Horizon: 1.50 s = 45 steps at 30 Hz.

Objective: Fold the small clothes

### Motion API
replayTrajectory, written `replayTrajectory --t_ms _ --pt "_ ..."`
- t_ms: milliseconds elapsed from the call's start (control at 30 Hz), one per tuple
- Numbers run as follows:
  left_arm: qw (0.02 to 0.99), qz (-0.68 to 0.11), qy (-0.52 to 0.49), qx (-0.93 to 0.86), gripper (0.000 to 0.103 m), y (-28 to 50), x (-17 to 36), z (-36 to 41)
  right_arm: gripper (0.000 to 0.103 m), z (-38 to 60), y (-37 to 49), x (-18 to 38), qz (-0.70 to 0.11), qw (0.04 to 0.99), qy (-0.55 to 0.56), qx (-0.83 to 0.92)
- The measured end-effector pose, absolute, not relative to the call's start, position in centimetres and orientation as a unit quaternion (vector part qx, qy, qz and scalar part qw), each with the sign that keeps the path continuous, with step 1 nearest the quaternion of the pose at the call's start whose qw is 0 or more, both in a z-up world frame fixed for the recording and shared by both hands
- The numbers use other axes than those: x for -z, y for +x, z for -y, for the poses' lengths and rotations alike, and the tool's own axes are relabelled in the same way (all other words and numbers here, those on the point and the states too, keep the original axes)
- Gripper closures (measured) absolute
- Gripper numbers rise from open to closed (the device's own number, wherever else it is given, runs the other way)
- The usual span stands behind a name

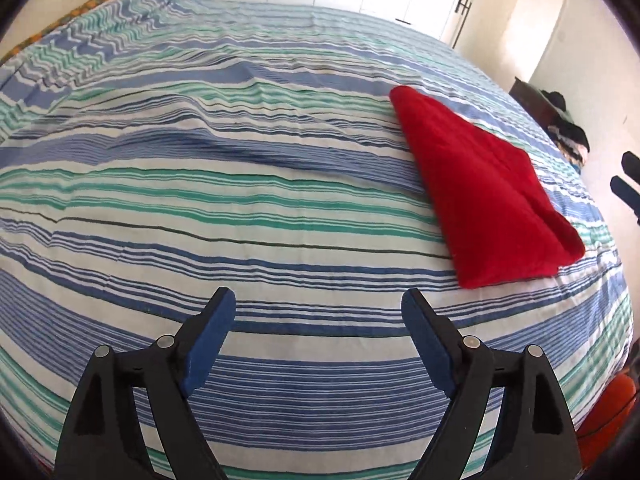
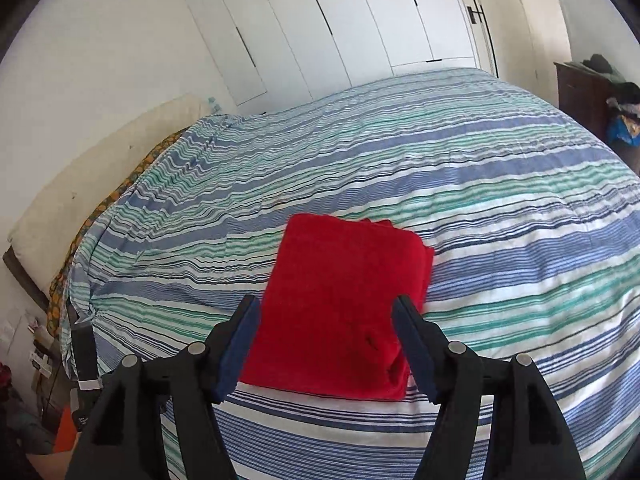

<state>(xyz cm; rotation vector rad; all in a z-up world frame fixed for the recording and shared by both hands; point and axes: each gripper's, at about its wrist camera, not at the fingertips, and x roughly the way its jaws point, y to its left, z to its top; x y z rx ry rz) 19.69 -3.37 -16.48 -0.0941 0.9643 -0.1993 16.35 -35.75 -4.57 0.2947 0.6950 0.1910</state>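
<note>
From my left wrist view, the left tongs [image 1: 318, 312] gape wide over bare striped bedspread [image 1: 240, 200], holding nothing; the folded red cloth [image 1: 480, 184] lies to the right, near the bed's edge. From the right wrist, my right tongs [image 2: 326, 320] hover apart above that cloth [image 2: 344, 300], gripping nothing. I can read no writing.

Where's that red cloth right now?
The red cloth lies folded on the striped bedspread, near the bed's front edge. In the right wrist view it is just beyond the open right gripper; in the left, off right.
</note>
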Motion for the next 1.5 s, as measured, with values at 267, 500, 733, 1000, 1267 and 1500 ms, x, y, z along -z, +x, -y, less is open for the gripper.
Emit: replayTrajectory --t_ms 267,500,733,1000,1267,1500 --pt "0.870 -0.483 -0.019 0.094 0.012 18.6 19.2 1.8 0.039 34.9 20.1 13.7 -0.456 0.870 0.164 -0.089" --pt "0.880 -0.442 -0.096 0.145 0.013 20.8 13.2 3.9 0.047 37.6 20.1 12.1 -0.448 0.869 0.181 -0.106" --pt "0.877 -0.436 -0.023 0.200 0.013 26.1 10.7 14.1 0.047 39.4 26.8 7.2 -0.411 0.891 0.157 -0.113" --pt "0.845 -0.505 0.043 0.170 0.011 27.8 16.6 17.8 0.047 40.6 31.7 16.0 -0.494 0.841 0.203 -0.085" --pt "0.849 -0.499 0.049 0.165 0.011 27.5 16.0 18.1 0.048 39.9 28.6 11.7 -0.442 0.874 0.172 -0.109" --pt "0.849 -0.501 0.039 0.161 0.011 27.3 16.1 17.8 0.048 36.6 22.6 8.7 -0.412 0.888 0.110 -0.171"
